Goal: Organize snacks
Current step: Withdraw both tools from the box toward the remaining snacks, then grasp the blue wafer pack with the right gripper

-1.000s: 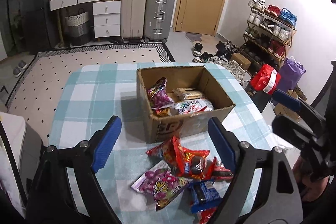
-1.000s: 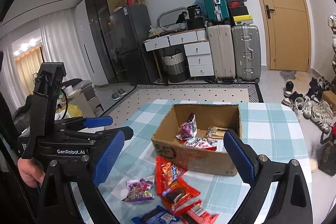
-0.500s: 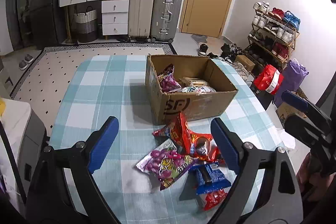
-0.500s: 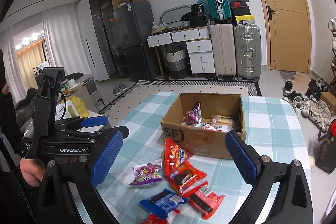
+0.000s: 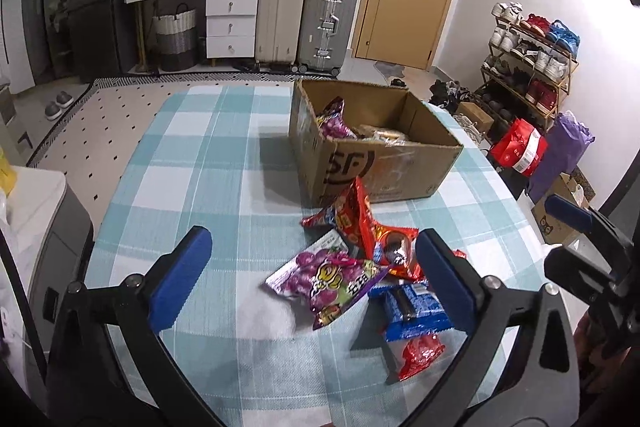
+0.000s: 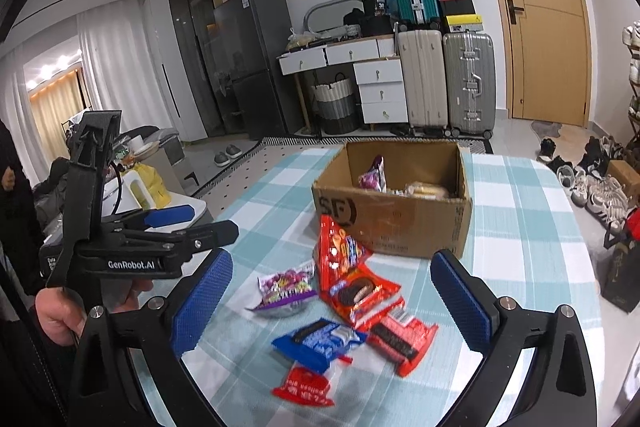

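A brown cardboard box (image 5: 384, 167) stands on the checked tablecloth (image 5: 200, 155) with a purple pack and other snacks inside. In front of it lie loose packs: a purple grape candy pack (image 5: 328, 279), red packs (image 5: 360, 223), a blue cookie pack (image 5: 412, 311) and a small red pack (image 5: 420, 351). My left gripper (image 5: 312, 243) hovers above this pile, its jaws opening, nothing between its pads. My right gripper (image 6: 332, 261) hangs open over the same pile (image 6: 360, 291), touching none of it. Each gripper shows in the other's view: left gripper (image 6: 214, 221), right gripper (image 5: 552, 233).
A white appliance (image 5: 36, 211) sits close by the table's left side. Beyond the table are suitcases (image 5: 304, 19), white drawers (image 5: 230, 23) and a door. A shoe rack (image 5: 528, 59) and bags (image 5: 520, 151) crowd the floor on the right.
Both grippers have drawn back from the box and sunk lower, so more loose packs show in front of them. The left jaws have spread wider.
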The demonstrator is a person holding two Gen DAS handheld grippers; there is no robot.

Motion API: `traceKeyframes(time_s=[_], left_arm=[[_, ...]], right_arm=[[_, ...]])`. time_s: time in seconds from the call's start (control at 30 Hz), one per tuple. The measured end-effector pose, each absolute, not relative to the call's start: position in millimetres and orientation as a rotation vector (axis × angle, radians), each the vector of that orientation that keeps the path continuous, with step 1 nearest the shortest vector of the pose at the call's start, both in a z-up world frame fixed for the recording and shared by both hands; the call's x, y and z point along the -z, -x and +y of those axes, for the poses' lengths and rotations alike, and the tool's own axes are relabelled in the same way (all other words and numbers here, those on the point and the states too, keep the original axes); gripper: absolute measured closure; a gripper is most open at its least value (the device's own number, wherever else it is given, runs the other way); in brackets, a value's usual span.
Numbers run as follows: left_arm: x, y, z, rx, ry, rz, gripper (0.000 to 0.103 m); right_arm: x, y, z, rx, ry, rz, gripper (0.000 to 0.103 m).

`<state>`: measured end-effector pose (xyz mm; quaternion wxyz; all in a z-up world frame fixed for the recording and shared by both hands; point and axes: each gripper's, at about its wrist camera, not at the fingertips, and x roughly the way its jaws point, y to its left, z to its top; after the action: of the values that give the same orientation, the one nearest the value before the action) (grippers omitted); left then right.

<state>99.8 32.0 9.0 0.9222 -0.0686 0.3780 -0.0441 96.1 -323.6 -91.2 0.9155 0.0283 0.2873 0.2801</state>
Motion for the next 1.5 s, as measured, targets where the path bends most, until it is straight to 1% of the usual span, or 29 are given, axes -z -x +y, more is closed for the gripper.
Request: traceKeyframes(time_s=[0.2, 0.6, 0.83, 1.33, 1.4, 1.47, 1.5], left_arm=[[8, -97, 33, 0.081, 0.144, 0.8, 0.001], [44, -90, 35, 0.071, 0.162, 0.856, 0.001], [59, -87, 42, 0.071, 0.172, 0.881, 0.001], [79, -98, 59, 0.057, 0.199, 0.928, 0.001], [83, -101, 61, 0.055, 0.205, 0.935, 0.001], [85, -103, 62, 0.054, 0.208, 0.942, 0.001], [87, -105, 63, 0.054, 0.21, 0.946, 0.001]], right_arm=[[109, -88, -326, -0.571, -0.06, 0.633, 0.002], [165, -83, -313, -0.593, -0.088, 0.759, 0.002], [191, -94, -294, -0.606, -0.097, 0.824, 0.002], [227, -134, -264, -0.581, -0.093, 0.91, 0.002], [231, -137, -259, -0.581, -0.09, 0.918, 0.005], [236, -141, -255, -0.585, -0.08, 0.929, 0.021], [237, -143, -254, -0.585, -0.084, 0.932, 0.023]])
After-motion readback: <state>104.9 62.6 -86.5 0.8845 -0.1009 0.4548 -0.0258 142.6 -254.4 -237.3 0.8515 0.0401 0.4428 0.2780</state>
